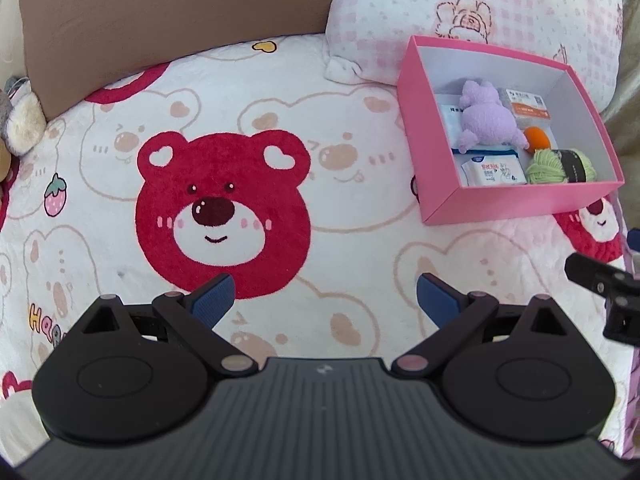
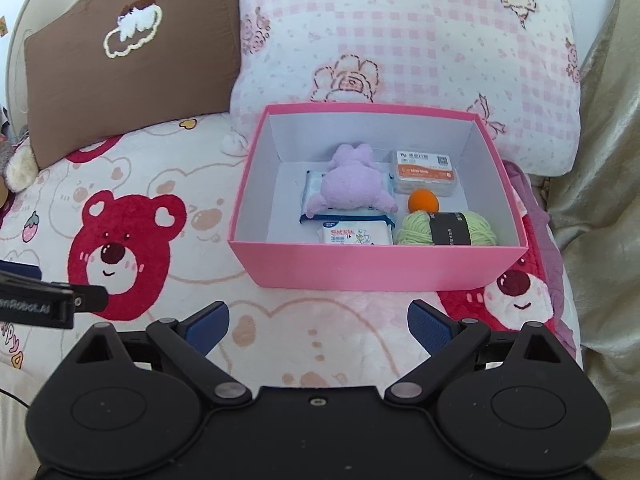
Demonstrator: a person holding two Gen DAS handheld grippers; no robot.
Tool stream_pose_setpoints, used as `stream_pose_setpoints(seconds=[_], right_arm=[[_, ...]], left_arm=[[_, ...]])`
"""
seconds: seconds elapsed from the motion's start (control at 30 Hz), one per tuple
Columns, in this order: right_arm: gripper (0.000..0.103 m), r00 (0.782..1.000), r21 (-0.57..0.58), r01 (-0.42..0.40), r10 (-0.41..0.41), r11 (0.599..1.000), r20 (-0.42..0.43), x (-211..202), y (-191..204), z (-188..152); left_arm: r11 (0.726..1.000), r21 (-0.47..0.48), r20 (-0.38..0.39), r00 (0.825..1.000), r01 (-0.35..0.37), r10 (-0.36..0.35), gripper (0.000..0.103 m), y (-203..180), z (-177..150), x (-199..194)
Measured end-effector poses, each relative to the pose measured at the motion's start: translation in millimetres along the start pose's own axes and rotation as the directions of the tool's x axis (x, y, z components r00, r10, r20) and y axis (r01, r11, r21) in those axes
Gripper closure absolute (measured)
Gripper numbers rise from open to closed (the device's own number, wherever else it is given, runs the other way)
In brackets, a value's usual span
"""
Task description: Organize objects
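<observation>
The pink box (image 2: 376, 268) sat on the bed's bear-print blanket (image 2: 280, 344), upper centre of the right wrist view and upper right of the left wrist view, its back edge against the checked pillow (image 2: 400, 40). Its long axis ran left to right in the right wrist view, open top facing up.

Inside it lay the purple plush (image 2: 352, 184) on a wipes pack (image 2: 316, 188), a smaller wipes pack (image 2: 354, 235) in front, an orange-and-white packet (image 2: 424, 172) behind, an orange ball (image 2: 423, 201) and green yarn (image 2: 448, 229), its band across the middle and its length lying left to right. The packing looked finished, judging by the bare blanket around.

The left gripper (image 1: 324, 300) and right gripper (image 2: 318, 326) both hovered low in frame, spread wide and holding nothing.
</observation>
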State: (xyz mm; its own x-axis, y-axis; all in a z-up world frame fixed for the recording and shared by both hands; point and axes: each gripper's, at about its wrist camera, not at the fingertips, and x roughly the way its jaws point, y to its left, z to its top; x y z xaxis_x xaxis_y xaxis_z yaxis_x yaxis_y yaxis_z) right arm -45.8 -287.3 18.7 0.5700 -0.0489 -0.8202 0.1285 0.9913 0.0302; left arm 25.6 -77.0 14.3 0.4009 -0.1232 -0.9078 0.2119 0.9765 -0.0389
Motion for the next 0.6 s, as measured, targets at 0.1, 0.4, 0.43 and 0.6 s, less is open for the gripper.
stream_pose_setpoints(seconds=[0.1, 0.4, 0.43, 0.6], right_arm=[[0.005, 1.0, -0.016, -0.004, 0.004, 1.0, 0.007, -5.0, 3.4, 0.8], [0.005, 1.0, -0.036, -0.006, 0.006, 0.999, -0.001, -4.8, 9.6, 0.3], [0.005, 1.0, -0.035, -0.005, 0.005, 0.999, 0.0, -4.8, 9.8, 0.2], [0.005, 1.0, -0.037, -0.004, 0.004, 0.999, 0.003, -6.9, 9.6, -0.3]], left_arm=[[1.0, 0.001, 0.005, 1.0, -0.002, 0.002, 0.004, 0.4, 0.5, -2.6], [1.0, 0.016, 0.02, 1.0, 0.011, -0.012, 0.003, -1.0, -1.3, -10.1], [1.0, 0.017, 0.02, 1.0, 0.015, -0.015, 0.003, -1.4, -1.6, -10.6], [0.999, 0.023, 0.017, 0.999, 0.031, -0.032, 0.003, -3.8, -2.3, -12.6]])
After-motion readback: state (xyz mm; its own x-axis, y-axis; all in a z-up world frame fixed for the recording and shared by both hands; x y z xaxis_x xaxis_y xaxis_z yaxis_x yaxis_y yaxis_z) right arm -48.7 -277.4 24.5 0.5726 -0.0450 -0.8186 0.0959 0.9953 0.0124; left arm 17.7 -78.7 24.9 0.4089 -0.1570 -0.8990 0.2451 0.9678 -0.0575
